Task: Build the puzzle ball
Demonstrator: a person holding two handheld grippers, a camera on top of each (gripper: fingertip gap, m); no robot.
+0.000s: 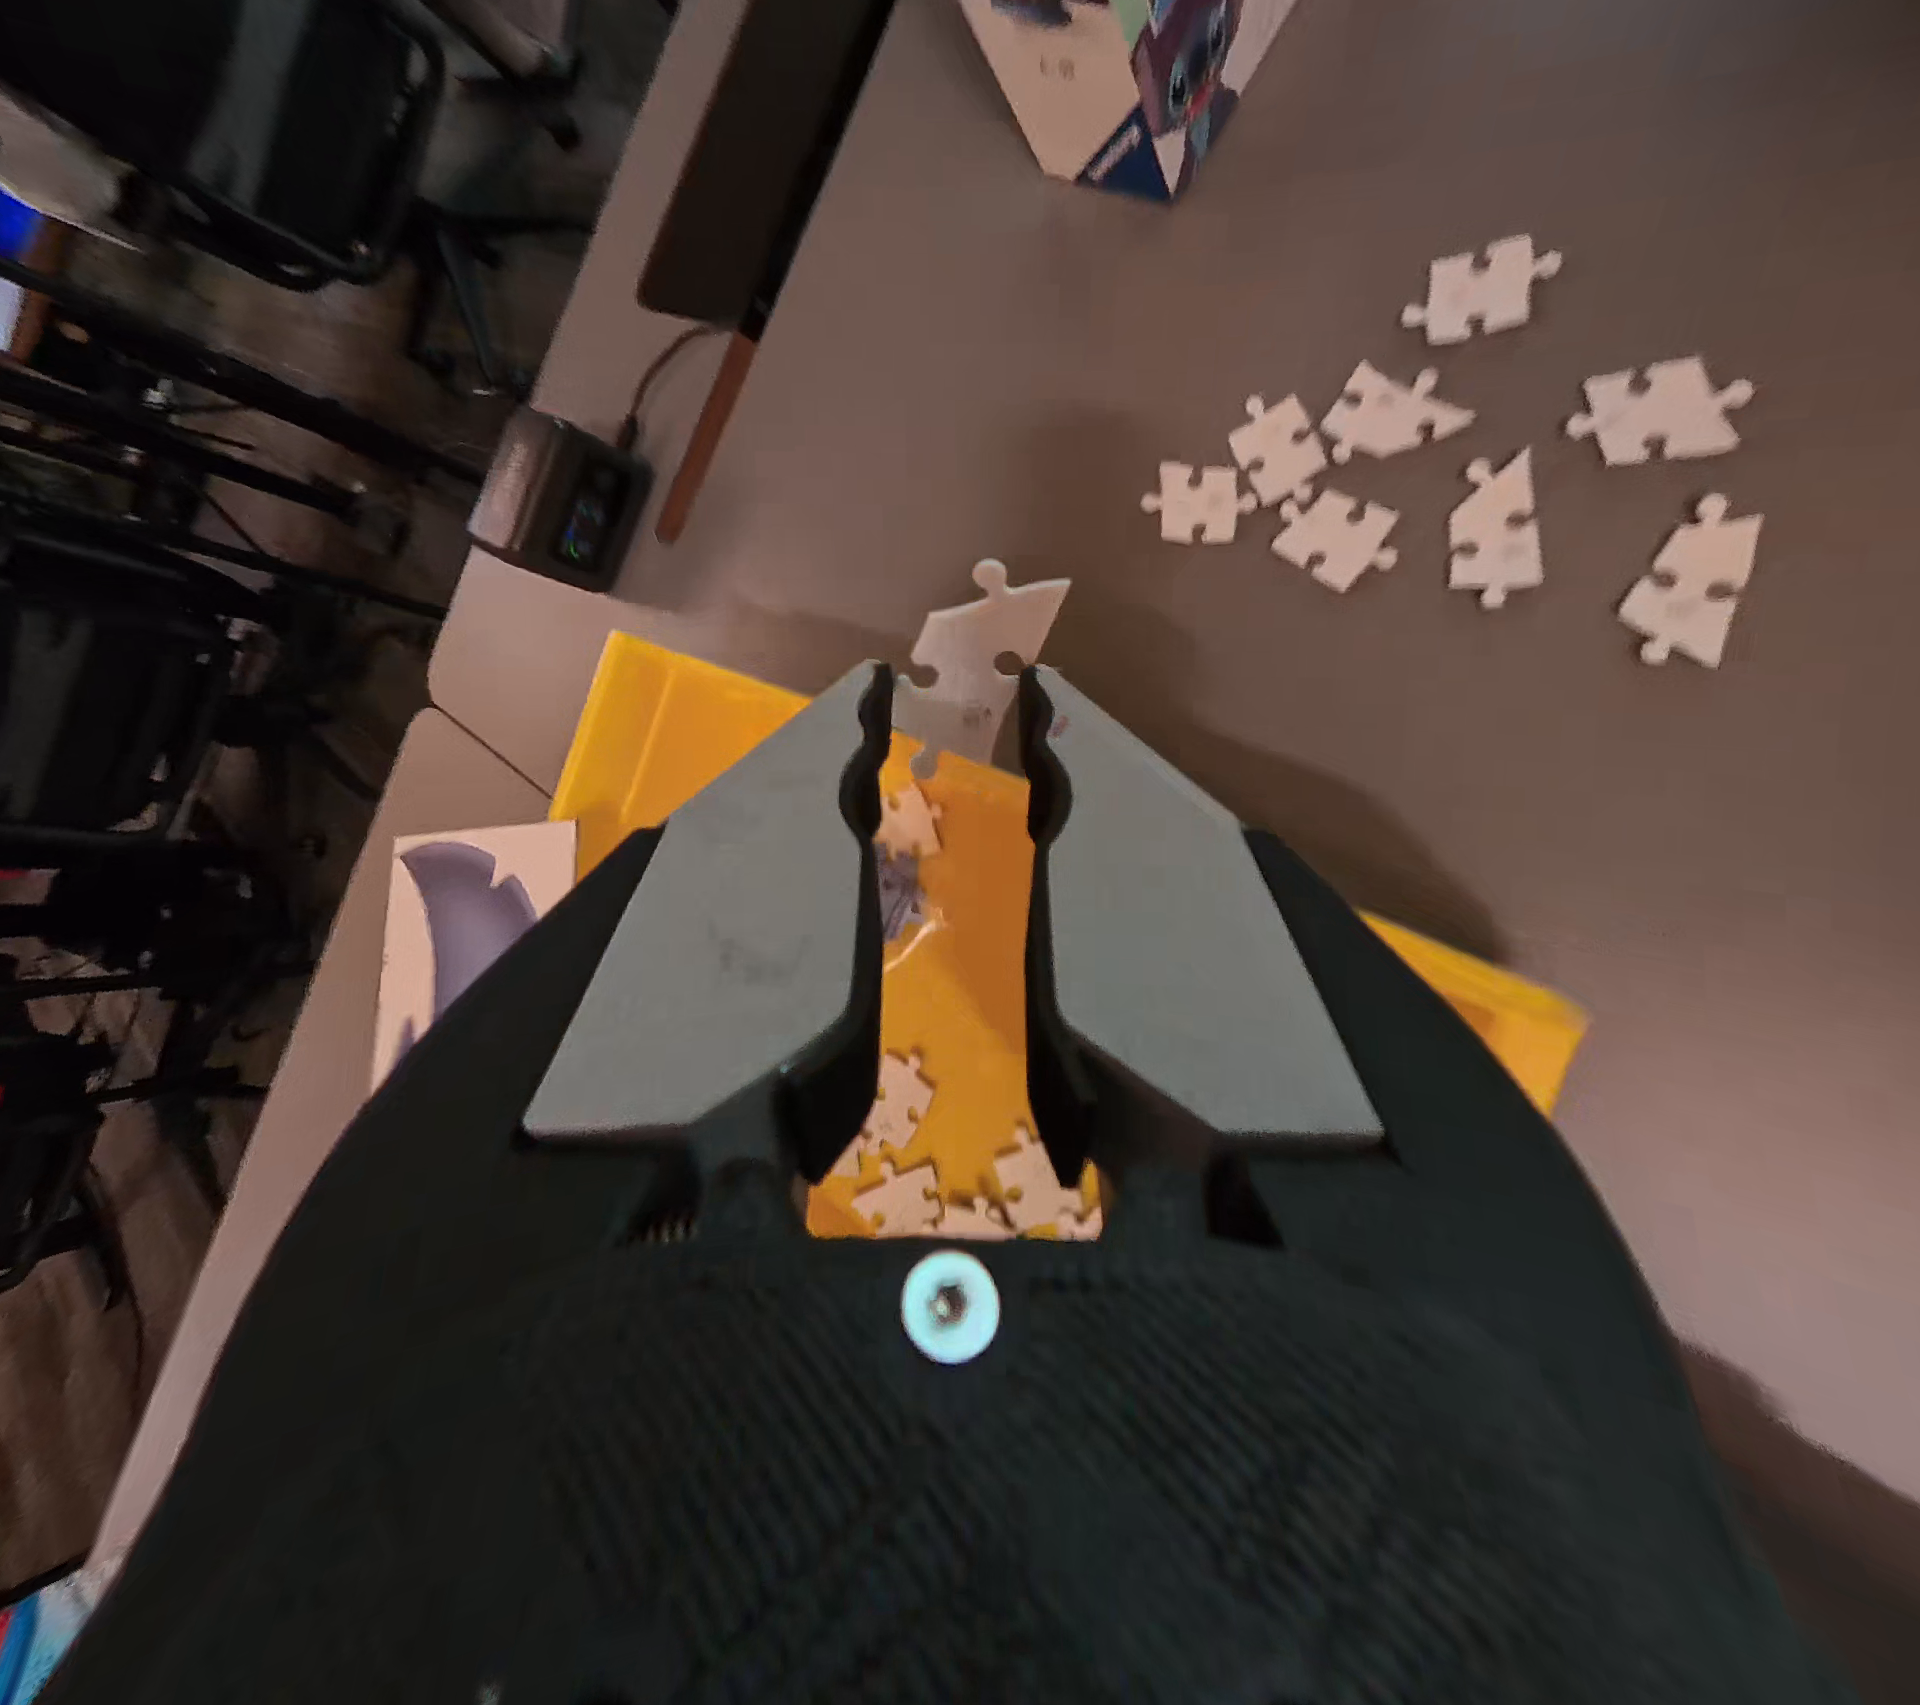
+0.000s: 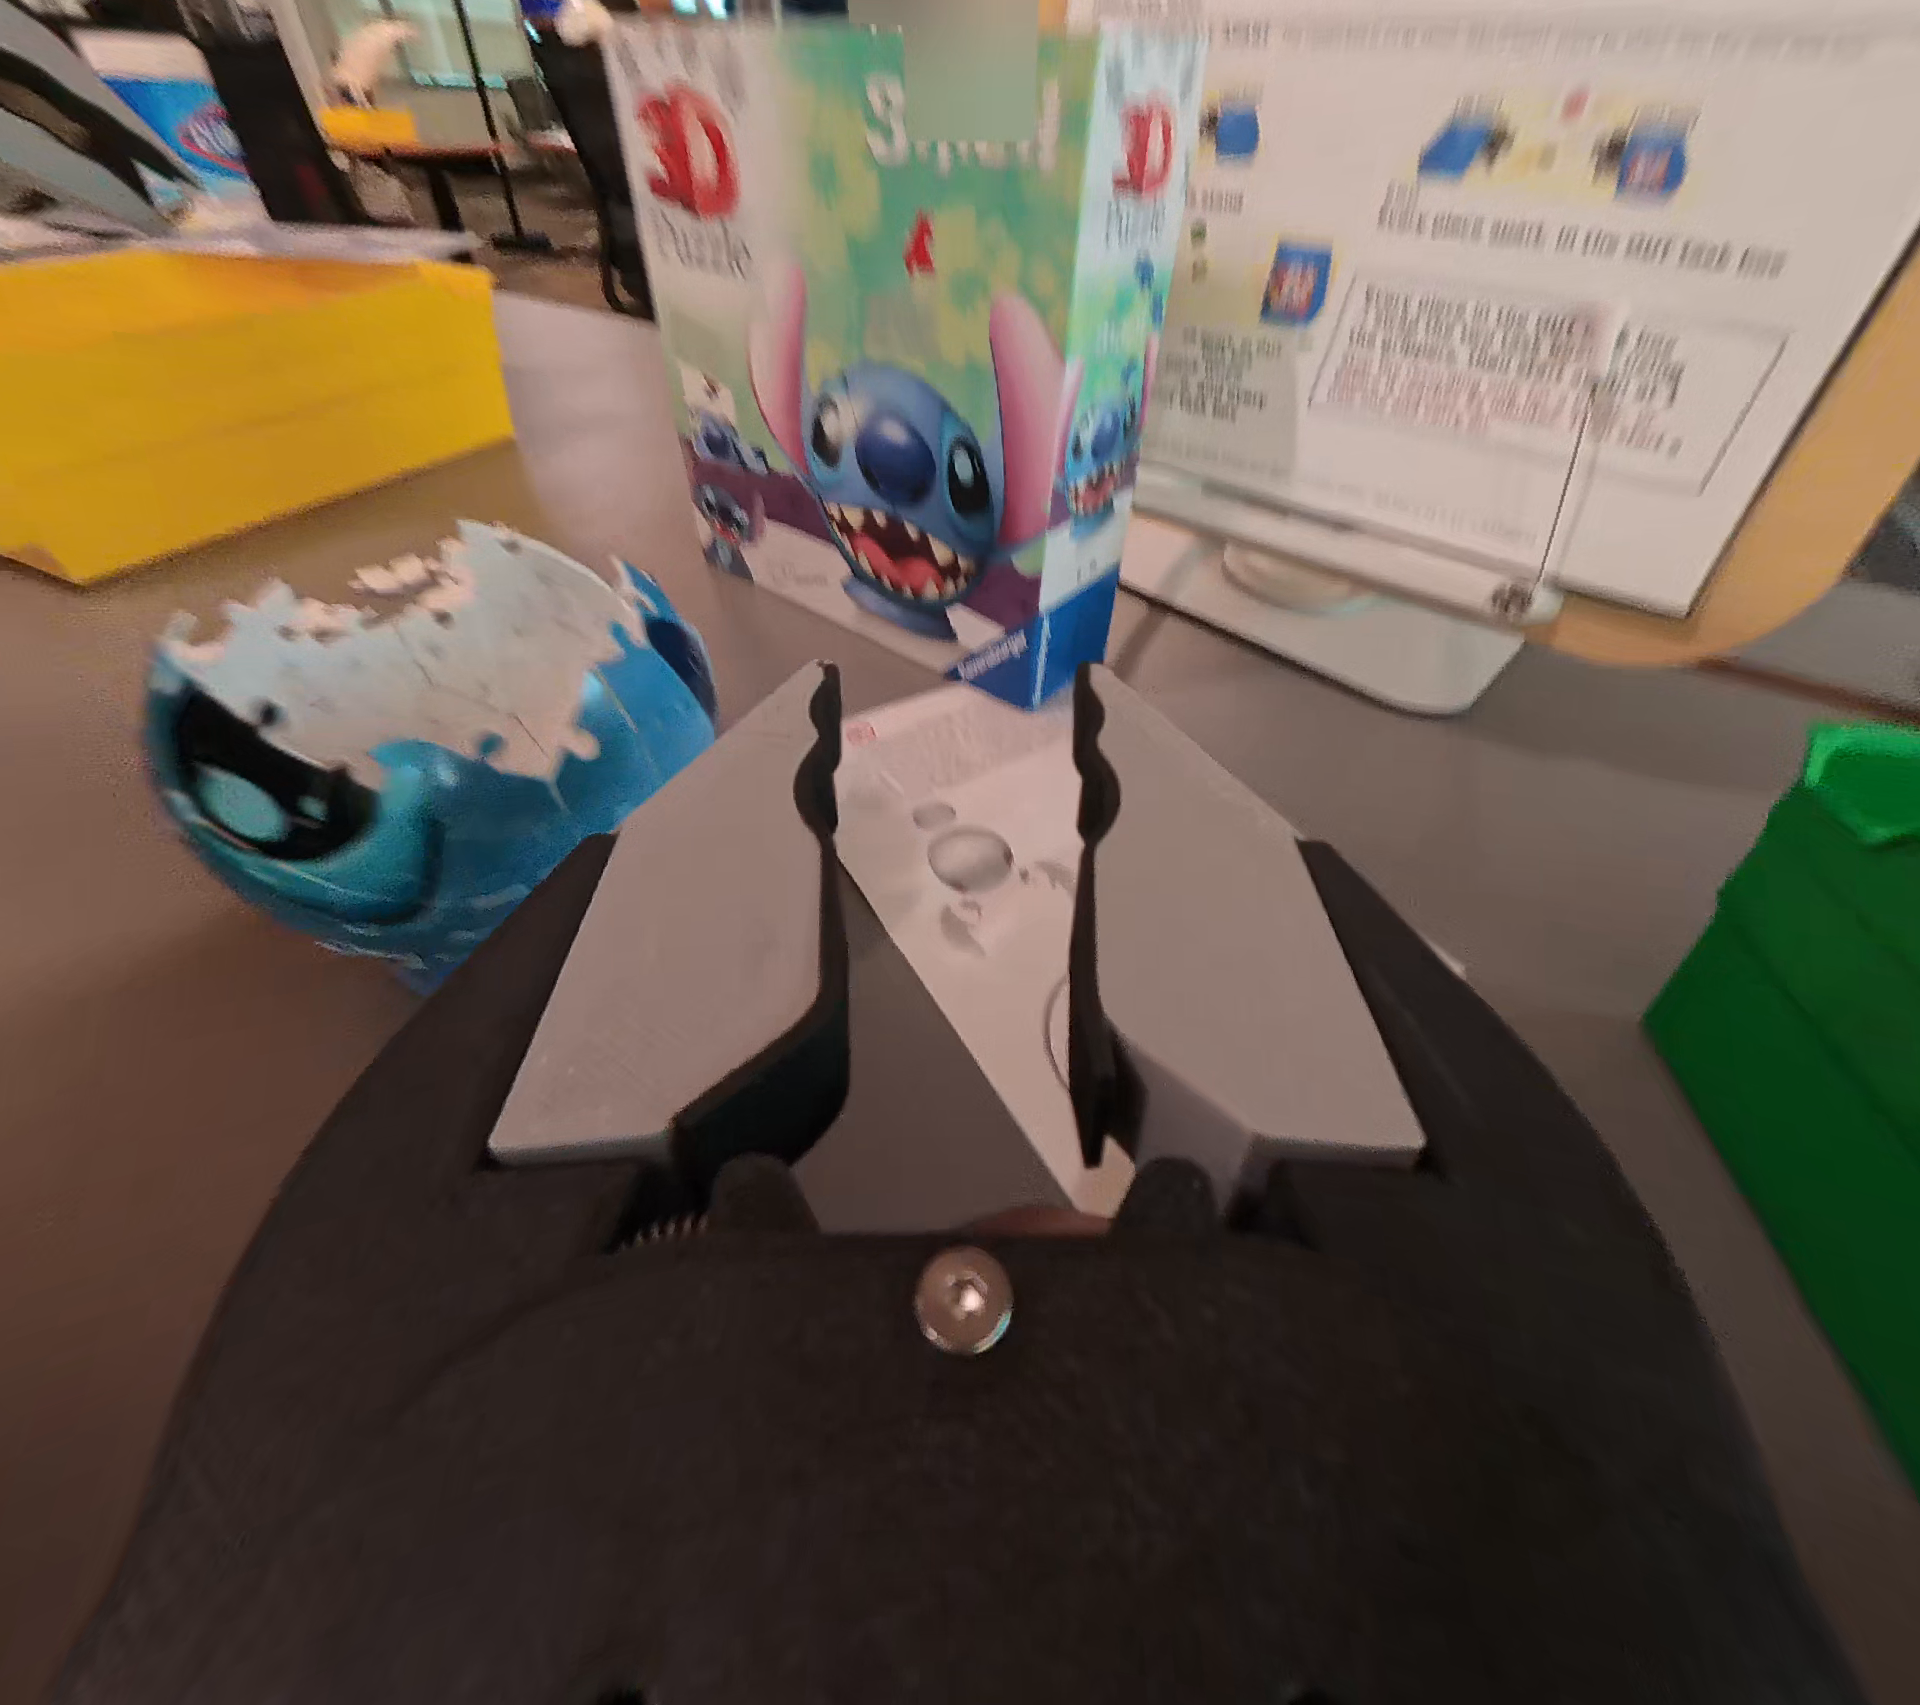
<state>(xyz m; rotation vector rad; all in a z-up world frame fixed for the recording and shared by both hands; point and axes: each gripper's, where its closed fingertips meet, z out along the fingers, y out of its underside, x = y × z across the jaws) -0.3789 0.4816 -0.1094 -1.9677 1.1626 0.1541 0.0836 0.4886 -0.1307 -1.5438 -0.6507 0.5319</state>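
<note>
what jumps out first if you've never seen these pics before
The half-built blue puzzle ball lying on the table left of the right tongs, with the bright cartoon puzzle box standing behind it. In the left wrist view, the left tongs grip a white puzzle piece above a yellow tray.

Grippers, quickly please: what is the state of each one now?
Left hand-held gripper: shut on a white puzzle piece.
Right hand-held gripper: open, holding nothing.

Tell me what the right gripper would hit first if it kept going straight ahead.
Probably the puzzle box standing ahead of the right gripper. Its open jaws would pass over a white sheet lying flat first. Depth is unclear.
</note>
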